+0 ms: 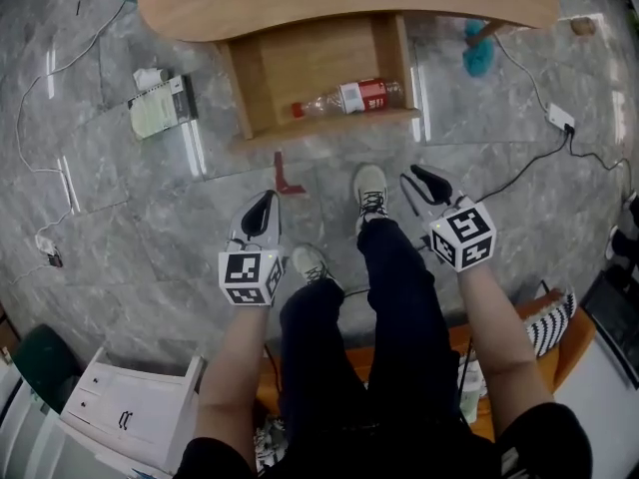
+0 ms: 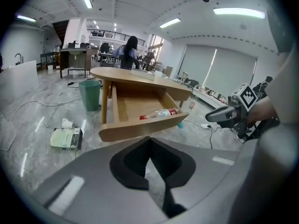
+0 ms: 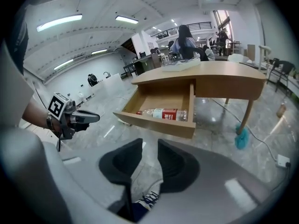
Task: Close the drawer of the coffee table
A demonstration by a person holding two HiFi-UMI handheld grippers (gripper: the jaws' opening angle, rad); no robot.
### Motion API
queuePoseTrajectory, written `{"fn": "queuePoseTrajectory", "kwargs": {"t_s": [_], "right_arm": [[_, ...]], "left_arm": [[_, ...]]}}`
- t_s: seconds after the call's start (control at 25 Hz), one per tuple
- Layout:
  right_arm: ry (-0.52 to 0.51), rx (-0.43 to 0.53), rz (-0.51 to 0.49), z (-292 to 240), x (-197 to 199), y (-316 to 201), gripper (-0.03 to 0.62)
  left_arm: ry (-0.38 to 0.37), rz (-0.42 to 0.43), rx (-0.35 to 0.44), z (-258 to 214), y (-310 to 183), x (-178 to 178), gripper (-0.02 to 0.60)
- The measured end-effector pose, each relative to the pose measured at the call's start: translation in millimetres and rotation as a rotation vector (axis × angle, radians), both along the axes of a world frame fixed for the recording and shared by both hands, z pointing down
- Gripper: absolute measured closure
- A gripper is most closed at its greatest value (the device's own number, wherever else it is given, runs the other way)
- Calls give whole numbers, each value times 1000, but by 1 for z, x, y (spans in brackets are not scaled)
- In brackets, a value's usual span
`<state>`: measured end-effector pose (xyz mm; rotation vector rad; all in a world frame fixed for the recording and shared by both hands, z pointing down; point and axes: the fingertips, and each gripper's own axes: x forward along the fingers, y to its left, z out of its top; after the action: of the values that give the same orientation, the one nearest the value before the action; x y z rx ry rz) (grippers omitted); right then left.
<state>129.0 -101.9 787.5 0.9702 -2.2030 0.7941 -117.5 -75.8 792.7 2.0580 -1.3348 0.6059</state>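
The drawer (image 1: 310,63) is found pulled out from under the table (image 1: 339,3), its front panel towards the person. A bottle (image 1: 349,98) is seen lying on its side inside, along the front panel. The left gripper (image 2: 149,143) is found clenched, jaws together, nothing held. The right gripper (image 3: 149,148) is found released, jaws apart, with only floor seen in the gap. Both grippers are held above the floor short of the drawer front, apart from it. A box (image 1: 160,108) is noted on the floor left of the drawer.
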Motion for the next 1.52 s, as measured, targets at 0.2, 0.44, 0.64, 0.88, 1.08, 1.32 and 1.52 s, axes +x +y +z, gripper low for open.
{"fn": "queuePoseTrajectory", "kwargs": {"t_s": [0.2,0.44,0.64,0.88,1.08,1.32,1.52], "right_arm": [[25,27,29,32,10,-17,457],[58,88,73,74,25,-52,405],[84,170,66,104,36,-74,362],[74,306,-28,118,32,-95,342],[89,378,-86,124,23,-107,341],[50,433,-83,123,14,-116,333],[32,439,-71,119,12,-116,333]], "left_arm": [[-26,20,23,36,-11,-11,578],[-79,-30,65,77,-29,-39,449],[-119,-92,124,112,-45,-70,383],[-133,-26,321,117,-82,-79,299],[-143,105,445,116,-99,-69,275],[-125,147,488,114,-106,-69,262],[-158,172,497,111,-103,-63,295]]}}
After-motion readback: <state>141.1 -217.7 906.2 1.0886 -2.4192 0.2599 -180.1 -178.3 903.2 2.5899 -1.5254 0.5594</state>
